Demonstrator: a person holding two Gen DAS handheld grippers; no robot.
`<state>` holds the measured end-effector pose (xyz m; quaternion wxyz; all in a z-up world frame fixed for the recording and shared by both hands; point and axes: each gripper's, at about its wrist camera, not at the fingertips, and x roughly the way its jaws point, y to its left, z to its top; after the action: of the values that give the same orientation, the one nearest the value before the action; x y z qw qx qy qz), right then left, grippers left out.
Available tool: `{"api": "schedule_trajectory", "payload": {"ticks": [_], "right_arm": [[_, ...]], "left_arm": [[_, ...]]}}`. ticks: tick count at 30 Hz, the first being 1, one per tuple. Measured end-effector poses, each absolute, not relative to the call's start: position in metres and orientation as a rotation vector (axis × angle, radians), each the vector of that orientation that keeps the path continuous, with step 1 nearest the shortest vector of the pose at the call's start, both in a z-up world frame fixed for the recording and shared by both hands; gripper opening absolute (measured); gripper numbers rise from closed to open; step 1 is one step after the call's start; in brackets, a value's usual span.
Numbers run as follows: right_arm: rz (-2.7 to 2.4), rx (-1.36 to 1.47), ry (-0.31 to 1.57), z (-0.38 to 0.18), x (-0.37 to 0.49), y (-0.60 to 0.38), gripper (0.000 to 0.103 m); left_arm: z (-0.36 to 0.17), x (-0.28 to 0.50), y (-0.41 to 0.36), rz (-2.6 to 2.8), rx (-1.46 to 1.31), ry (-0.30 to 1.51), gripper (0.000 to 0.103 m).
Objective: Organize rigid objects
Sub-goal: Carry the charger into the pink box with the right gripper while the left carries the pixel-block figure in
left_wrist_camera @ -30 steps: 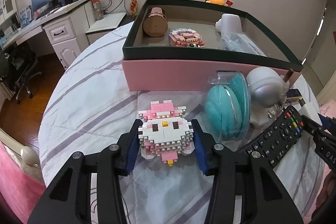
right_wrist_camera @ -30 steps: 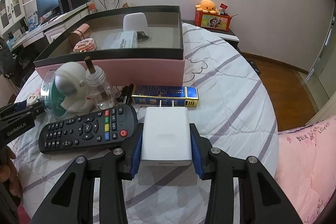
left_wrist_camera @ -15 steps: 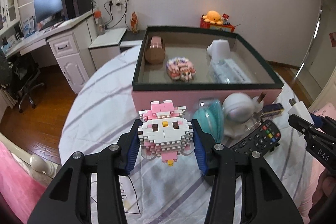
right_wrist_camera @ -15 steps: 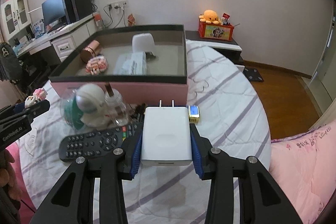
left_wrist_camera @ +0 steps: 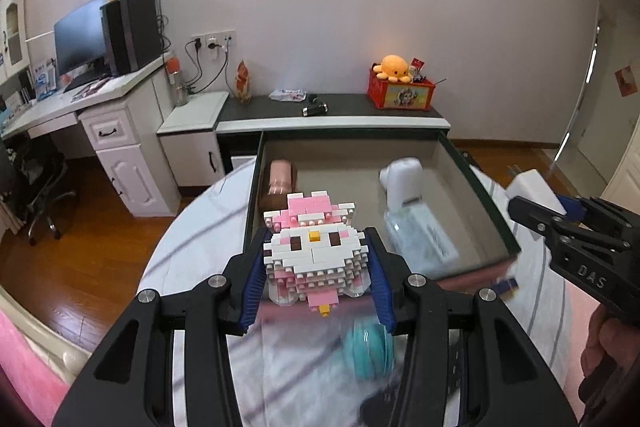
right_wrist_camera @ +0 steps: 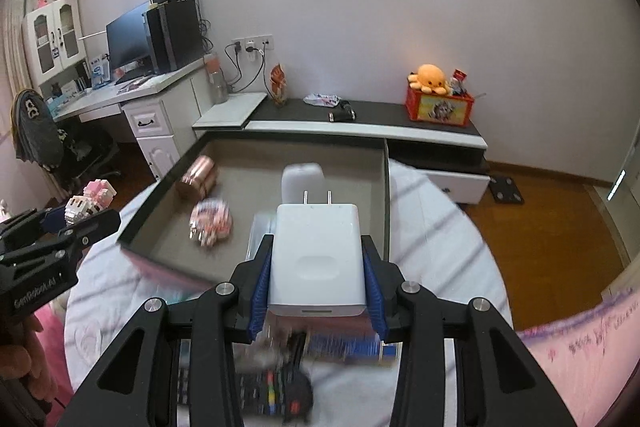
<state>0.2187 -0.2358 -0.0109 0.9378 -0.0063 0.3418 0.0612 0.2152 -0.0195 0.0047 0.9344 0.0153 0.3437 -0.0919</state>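
Observation:
My left gripper (left_wrist_camera: 316,263) is shut on a pink and white brick-built figure (left_wrist_camera: 314,251) and holds it in the air over the near left edge of the open storage box (left_wrist_camera: 492,211). My right gripper (right_wrist_camera: 316,263) is shut on a white plug charger (right_wrist_camera: 316,259), prongs forward, above the box's near side (right_wrist_camera: 160,255). Inside the box lie a copper cylinder (right_wrist_camera: 198,177), a small pink brick piece (right_wrist_camera: 210,221), a white device (right_wrist_camera: 302,179) and a clear packet (left_wrist_camera: 424,239).
On the striped cloth under the grippers are a teal round case (left_wrist_camera: 370,351), a black remote control (right_wrist_camera: 264,391) and a blue and gold box (right_wrist_camera: 344,347), all blurred. A desk with a monitor (left_wrist_camera: 80,43) and a low cabinet (left_wrist_camera: 332,115) stand behind.
Both grippers have risen and moved forward with their loads, from table level by the box's front wall to above the box's near edge. The grips have not changed.

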Motion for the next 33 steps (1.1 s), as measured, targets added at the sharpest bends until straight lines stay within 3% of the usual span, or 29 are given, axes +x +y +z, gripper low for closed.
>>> {"api": "schedule_trajectory", "payload": {"ticks": [9,23,26,28,33], "right_arm": [[0.167,0.017,0.829,-0.046,0.305,-0.236,0.041],[0.152,0.024,0.933,-0.084,0.334,-0.240,0.042],[0.151,0.014,0.935,-0.084,0.333,-0.239,0.055],[0.141,0.015,0.925,-0.082,0.332,-0.240,0.064],[0.117,0.049,0.872,-0.067,0.321,-0.246,0.085]], "left_arm": [[-0.020,0.294,-0.057,-0.243,0.063,0.794,0.046],[-0.066,0.335,-0.086,-0.229,0.131,0.903,0.048],[-0.064,0.332,-0.085,-0.195,0.136,0.889,0.068],[-0.060,0.330,-0.081,-0.179,0.137,0.877,0.073],[-0.041,0.314,-0.065,-0.144,0.098,0.815,0.103]]}}
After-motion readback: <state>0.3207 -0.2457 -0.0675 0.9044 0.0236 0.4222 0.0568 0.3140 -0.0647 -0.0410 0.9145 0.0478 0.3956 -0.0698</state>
